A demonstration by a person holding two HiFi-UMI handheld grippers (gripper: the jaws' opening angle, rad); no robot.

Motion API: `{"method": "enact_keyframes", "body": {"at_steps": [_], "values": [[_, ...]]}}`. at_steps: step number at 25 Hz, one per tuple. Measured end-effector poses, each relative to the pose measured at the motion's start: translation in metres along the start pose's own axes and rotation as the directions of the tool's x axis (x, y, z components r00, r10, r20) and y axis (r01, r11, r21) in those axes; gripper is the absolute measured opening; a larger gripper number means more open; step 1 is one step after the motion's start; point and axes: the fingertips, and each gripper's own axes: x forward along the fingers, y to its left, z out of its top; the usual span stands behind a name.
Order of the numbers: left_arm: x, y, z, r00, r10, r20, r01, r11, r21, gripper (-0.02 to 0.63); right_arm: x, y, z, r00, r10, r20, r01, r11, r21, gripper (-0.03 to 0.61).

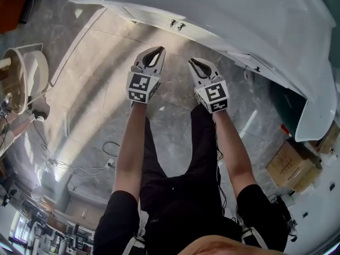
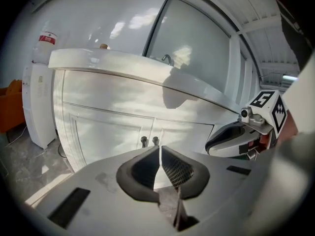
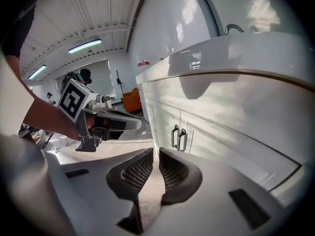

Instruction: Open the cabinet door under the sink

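The white vanity (image 1: 212, 15) holds two shut cabinet doors under the sink, with a pair of dark handles (image 1: 177, 24) at their meeting edge. Those handles (image 2: 149, 141) show straight ahead in the left gripper view and a little right of centre (image 3: 178, 138) in the right gripper view. My left gripper (image 1: 158, 51) and right gripper (image 1: 192, 62) hang side by side in front of the doors, some way short of the handles. The left gripper (image 2: 160, 148) is shut with nothing in it. The right gripper (image 3: 157, 151) also has its tips together and holds nothing.
A faucet (image 2: 168, 59) rises from the counter above the doors. A tall white unit (image 2: 37, 107) stands left of the vanity. On the marble floor lie cables (image 1: 109, 150), and a cardboard box (image 1: 292, 166) sits at the right. The person's legs are below the grippers.
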Motion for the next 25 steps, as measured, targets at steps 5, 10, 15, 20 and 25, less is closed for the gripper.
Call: {"method": "enact_keyframes", "body": {"at_steps": [5, 10, 15, 20, 25], "values": [[0.036, 0.011, -0.013, 0.999, 0.031, -0.008, -0.031, 0.999, 0.029, 0.018, 0.025, -0.007, 0.003, 0.999, 0.023, 0.023, -0.023, 1.0, -0.018, 0.092], [0.075, 0.024, -0.02, 0.999, 0.02, -0.033, -0.017, 0.997, 0.08, 0.103, 0.041, -0.012, -0.004, 1.0, 0.0, 0.023, 0.0, 1.0, -0.008, 0.092], [0.107, 0.035, -0.025, 0.997, 0.047, -0.069, -0.04, 0.995, 0.09, 0.146, 0.049, -0.019, -0.004, 0.999, -0.013, 0.031, 0.013, 1.0, 0.005, 0.092], [0.128, 0.044, -0.029, 0.991, 0.089, -0.103, -0.072, 0.985, 0.158, 0.144, 0.043, -0.018, -0.016, 1.0, -0.02, 0.012, 0.02, 0.999, 0.039, 0.092], [0.14, 0.051, -0.034, 0.988, 0.105, -0.117, -0.089, 0.987, 0.131, 0.144, 0.041, -0.018, -0.032, 1.0, -0.025, -0.017, 0.026, 0.998, 0.053, 0.092]]}}
